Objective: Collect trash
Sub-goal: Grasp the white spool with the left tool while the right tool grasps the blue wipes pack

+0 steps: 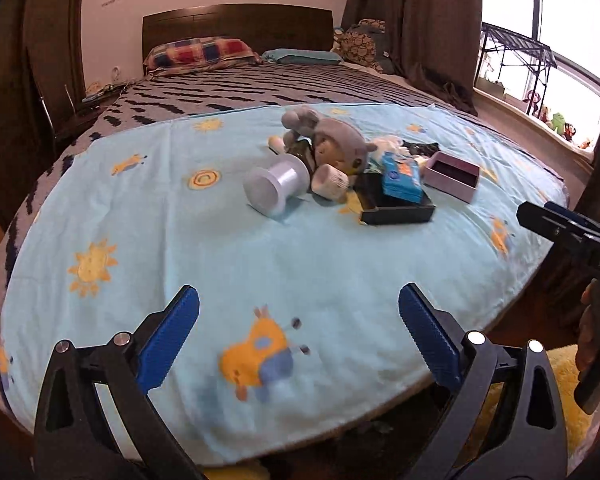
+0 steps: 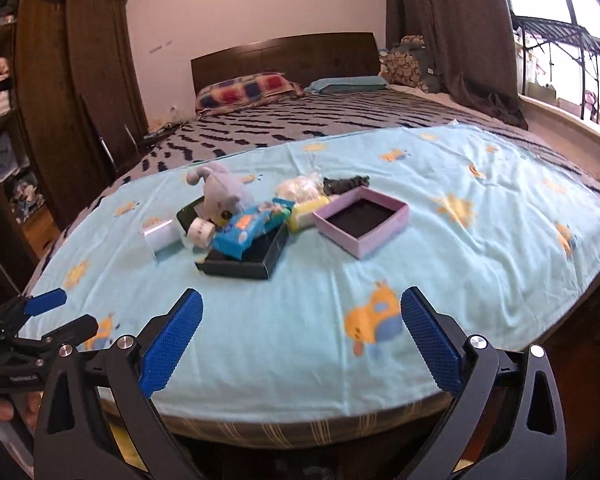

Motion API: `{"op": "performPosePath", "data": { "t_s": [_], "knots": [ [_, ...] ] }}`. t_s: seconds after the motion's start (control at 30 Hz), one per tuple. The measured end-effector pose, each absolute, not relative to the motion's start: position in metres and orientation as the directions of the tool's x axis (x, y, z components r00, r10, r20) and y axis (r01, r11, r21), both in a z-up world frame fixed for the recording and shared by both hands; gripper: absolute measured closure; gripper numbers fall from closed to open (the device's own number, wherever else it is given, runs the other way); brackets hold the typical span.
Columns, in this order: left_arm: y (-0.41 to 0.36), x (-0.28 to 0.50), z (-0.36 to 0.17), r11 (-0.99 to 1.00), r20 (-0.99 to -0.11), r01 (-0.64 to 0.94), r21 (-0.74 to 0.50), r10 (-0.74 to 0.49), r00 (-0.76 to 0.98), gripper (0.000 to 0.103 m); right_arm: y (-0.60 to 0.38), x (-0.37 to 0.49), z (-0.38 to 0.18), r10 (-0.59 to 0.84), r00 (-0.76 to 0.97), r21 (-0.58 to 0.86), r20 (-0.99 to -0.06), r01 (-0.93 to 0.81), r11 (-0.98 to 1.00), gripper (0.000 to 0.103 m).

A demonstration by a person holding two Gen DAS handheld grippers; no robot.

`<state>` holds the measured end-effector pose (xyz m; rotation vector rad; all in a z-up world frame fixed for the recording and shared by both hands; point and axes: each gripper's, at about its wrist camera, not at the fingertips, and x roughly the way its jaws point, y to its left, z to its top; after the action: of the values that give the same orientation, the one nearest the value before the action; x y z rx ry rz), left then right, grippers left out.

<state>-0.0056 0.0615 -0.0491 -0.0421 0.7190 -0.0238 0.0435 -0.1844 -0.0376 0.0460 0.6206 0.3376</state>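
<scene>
1. Left wrist view: left gripper (image 1: pixel 299 312) is hovering wide open, holding nothing, near the bed's (image 1: pixel 260 240) foot edge. The clutter is sitting mid-bed: blue wrapper (image 1: pixel 400 176) lying in the black tray (image 1: pixel 396 210), pink box (image 1: pixel 454 176) just right of the tray.
2. Right wrist view: right gripper (image 2: pixel 301 316) is gaping wide, empty. Blue wrapper (image 2: pixel 246 232) is looking light, crinkly, probably slippery; pinching its free end seems best. Pink box (image 2: pixel 362 220) is sitting empty beside the tray (image 2: pixel 240 266).

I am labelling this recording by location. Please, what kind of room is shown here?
Most likely a home bedroom. A bed with a dark wooden headboard and a red-and-blue checked pillow fills the view, a light blue cartoon-print sheet is spread over it, and a dark wooden wardrobe stands alongside.
</scene>
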Motion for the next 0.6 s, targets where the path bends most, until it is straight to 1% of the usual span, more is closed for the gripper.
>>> {"op": "performPosePath", "data": {
  "t_s": [0.1, 0.13, 0.17, 0.2, 0.27, 0.37, 0.47, 0.57, 0.6],
  "knots": [
    [0.07, 0.015, -0.049, 1.0, -0.656, -0.006, -0.03, -0.015, 0.755, 0.009, -0.169, 0.067, -0.037, 0.37, 0.732, 0.205, -0.571, -0.31, 0.929, 0.004],
    [0.072, 0.022, -0.048, 1.0, -0.655, -0.007, -0.03, -0.014, 0.755, 0.009, -0.164, 0.075, -0.037, 0.378, 0.725, 0.215, -0.576, -0.312, 0.925, 0.008],
    [0.076, 0.032, -0.046, 0.999, -0.658, -0.007, -0.032, -0.016, 0.753, 0.009, -0.156, 0.085, -0.038, 0.382, 0.716, 0.219, -0.584, -0.315, 0.924, 0.014],
    [0.079, 0.039, -0.045, 0.999, -0.659, -0.005, -0.036, -0.02, 0.752, 0.009, -0.15, 0.093, -0.038, 0.38, 0.711, 0.214, -0.592, -0.316, 0.924, 0.017],
    [0.083, 0.055, -0.043, 0.999, -0.665, 0.0, -0.043, -0.028, 0.746, 0.009, -0.136, 0.11, -0.04, 0.368, 0.699, 0.201, -0.613, -0.313, 0.928, 0.026],
    [0.085, 0.079, -0.041, 1.0, -0.675, 0.01, -0.014, -0.017, 0.738, 0.01, -0.121, 0.135, -0.046, 0.386, 0.661, 0.229, -0.643, -0.316, 0.921, 0.034],
    [0.084, 0.1, -0.046, 0.999, -0.693, 0.022, 0.024, 0.001, 0.721, 0.012, -0.11, 0.148, -0.051, 0.36, 0.653, 0.21, -0.666, -0.298, 0.931, 0.035],
    [0.083, 0.12, -0.057, 0.999, -0.73, 0.025, 0.044, 0.015, 0.683, 0.016, -0.102, 0.159, -0.056, 0.343, 0.638, 0.201, -0.69, -0.287, 0.937, 0.035],
    [0.084, 0.126, -0.062, 0.999, -0.739, 0.022, 0.045, 0.018, 0.673, 0.019, -0.1, 0.161, -0.057, 0.339, 0.633, 0.198, -0.696, -0.284, 0.938, 0.035]
  ]
}}
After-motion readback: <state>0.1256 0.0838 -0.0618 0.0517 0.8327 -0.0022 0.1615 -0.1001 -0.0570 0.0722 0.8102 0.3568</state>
